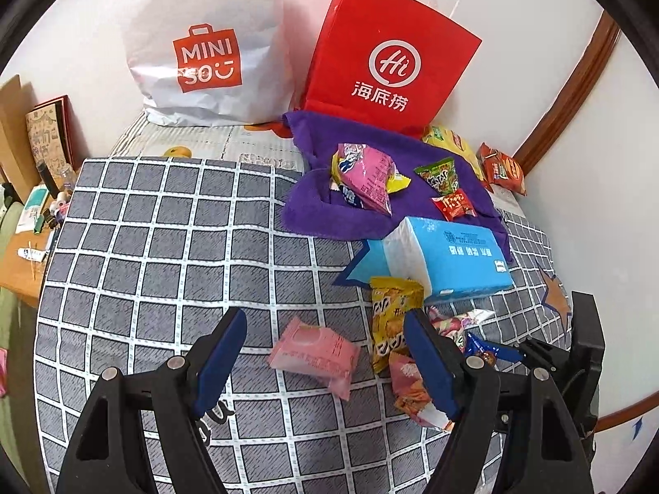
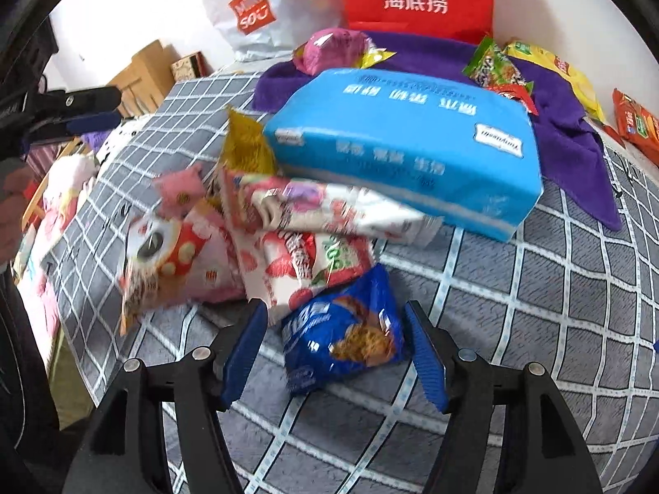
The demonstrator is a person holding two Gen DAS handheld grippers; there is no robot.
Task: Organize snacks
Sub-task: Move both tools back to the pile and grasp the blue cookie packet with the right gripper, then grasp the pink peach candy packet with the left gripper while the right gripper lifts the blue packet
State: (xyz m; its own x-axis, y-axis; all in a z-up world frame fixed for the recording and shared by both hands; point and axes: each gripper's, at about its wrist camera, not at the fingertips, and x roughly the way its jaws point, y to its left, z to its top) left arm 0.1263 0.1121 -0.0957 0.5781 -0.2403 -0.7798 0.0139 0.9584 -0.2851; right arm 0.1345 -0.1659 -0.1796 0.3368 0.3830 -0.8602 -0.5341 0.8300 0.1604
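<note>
My left gripper (image 1: 327, 321) is open above the checked bedspread (image 1: 164, 247). A pink packet (image 1: 315, 354) lies flat between its blue pads, untouched by either. To its right lie a yellow chip packet (image 1: 391, 313) and an orange-pink packet (image 1: 412, 391). My right gripper (image 2: 335, 308) is open around a blue snack packet (image 2: 342, 337) that rests on the bedspread, with a gap at the left pad. Just beyond it is a heap of pink, red and white packets (image 2: 288, 238). The left gripper (image 2: 99, 109) shows at the far left of the right wrist view.
A blue tissue pack (image 1: 449, 255) lies behind the heap. A purple towel (image 1: 329, 140) carries a pink packet (image 1: 366, 177), a green one (image 1: 440, 173) and a small red one (image 1: 453, 203). A red paper bag (image 1: 391, 61) and a white bag (image 1: 206, 49) stand against the wall. A cluttered desk (image 1: 24, 263) is at the left.
</note>
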